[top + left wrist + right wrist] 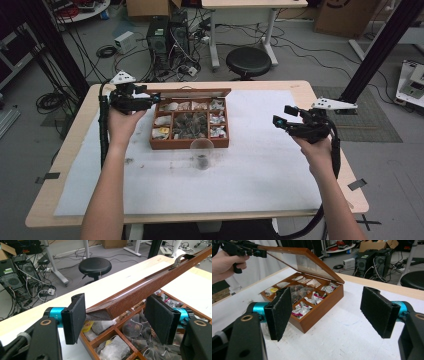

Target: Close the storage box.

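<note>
Left gripper [152,97] propping lid [140,293] between wide jaws, not pinching. Tea box [190,145] sitting mid-table, cup [201,153] at its 6 o'clock. Right gripper [279,120] released, empty, hovering at box's 3 o'clock. Tip: keep lid steady.

The high view looks forward and down from above the person's side of the table [260,190], far enough to take in the whole top and the floor beyond. The left gripper view rides on the left tool [115,322], close to the box lid [140,291], facing across the table edge toward the stool [95,265]. The right gripper view rides on the right tool [332,315], near the table, facing the box [317,312] from its side. All three views share the box.
</note>
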A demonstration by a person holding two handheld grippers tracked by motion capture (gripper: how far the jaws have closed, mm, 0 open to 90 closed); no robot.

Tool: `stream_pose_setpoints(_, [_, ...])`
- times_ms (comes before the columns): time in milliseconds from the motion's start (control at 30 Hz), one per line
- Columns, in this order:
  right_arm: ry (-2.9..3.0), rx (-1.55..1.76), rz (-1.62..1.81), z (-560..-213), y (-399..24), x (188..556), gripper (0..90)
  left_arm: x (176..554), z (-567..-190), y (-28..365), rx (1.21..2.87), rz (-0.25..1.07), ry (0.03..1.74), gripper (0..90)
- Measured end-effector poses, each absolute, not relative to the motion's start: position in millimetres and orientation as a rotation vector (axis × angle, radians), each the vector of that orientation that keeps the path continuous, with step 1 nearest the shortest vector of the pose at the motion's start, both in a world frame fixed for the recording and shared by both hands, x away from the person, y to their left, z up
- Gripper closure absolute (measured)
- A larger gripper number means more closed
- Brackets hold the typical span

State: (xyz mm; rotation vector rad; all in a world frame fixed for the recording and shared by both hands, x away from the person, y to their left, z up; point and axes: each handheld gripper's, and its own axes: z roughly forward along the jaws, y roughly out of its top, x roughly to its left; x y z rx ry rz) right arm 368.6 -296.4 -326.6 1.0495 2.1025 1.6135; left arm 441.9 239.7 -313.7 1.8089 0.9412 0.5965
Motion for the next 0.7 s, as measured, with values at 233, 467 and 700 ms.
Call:
stream_pose_setpoints(233, [2.085,1.07,1.618,-327.4,-299.2,371.4,26.5,441.6,-314.3,239.5,1.8,0.591,0.951,33.6])
stream_pose_setpoints(467, [2.086,1.071,1.632,-328.3,-297.6,374.1,26.5,438.1,-316.6,238.6,1.792,0.591,0.969,33.4])
stream_pose_setpoints(700, [2.091,1.071,1.63,-329.3,-296.6,376.1,26.5,435.4,-316.9,236.0,1.777,0.588,1.008,32.7])
